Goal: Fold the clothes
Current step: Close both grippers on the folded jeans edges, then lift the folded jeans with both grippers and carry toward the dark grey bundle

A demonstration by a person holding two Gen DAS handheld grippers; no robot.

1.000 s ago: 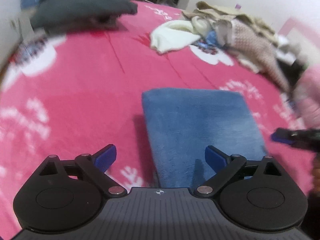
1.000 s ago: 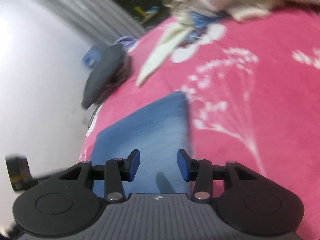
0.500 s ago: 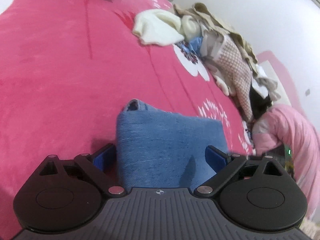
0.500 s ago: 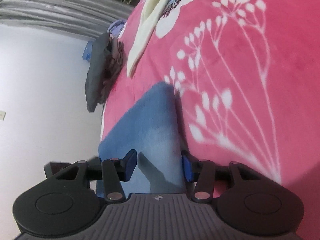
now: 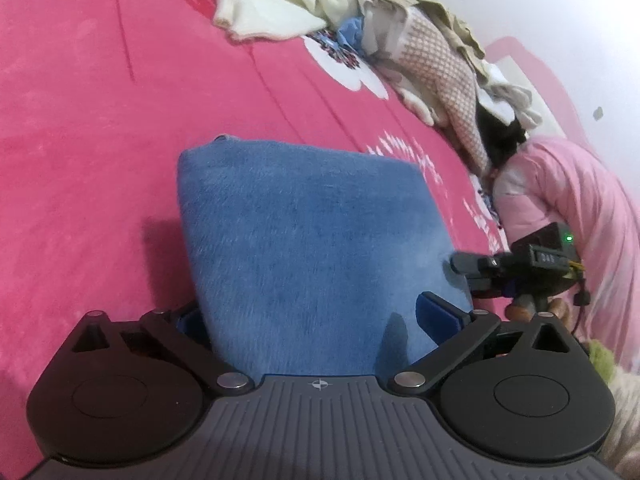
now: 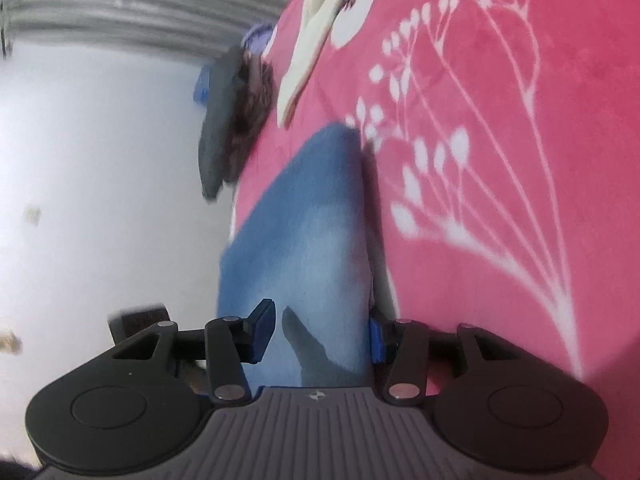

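left claw (image 5: 316, 320) spread wide, right claw (image 6: 320, 336) half-open

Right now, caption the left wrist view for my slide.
Left gripper open astride a folded blue garment on the pink blanket.

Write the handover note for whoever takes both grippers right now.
Left gripper: open, jaws straddling the near edge of the folded blue cloth, not pinching.
Right gripper: also open, straddling the cloth's other side; one pad sits on top, the other at its edge.
The cloth lies flat on the pink bedspread.
Done: blue cloth looks folded into a compact rectangle.
Left: grip it and set it aside, probably; then the unfolded clothes pile at the far edge.
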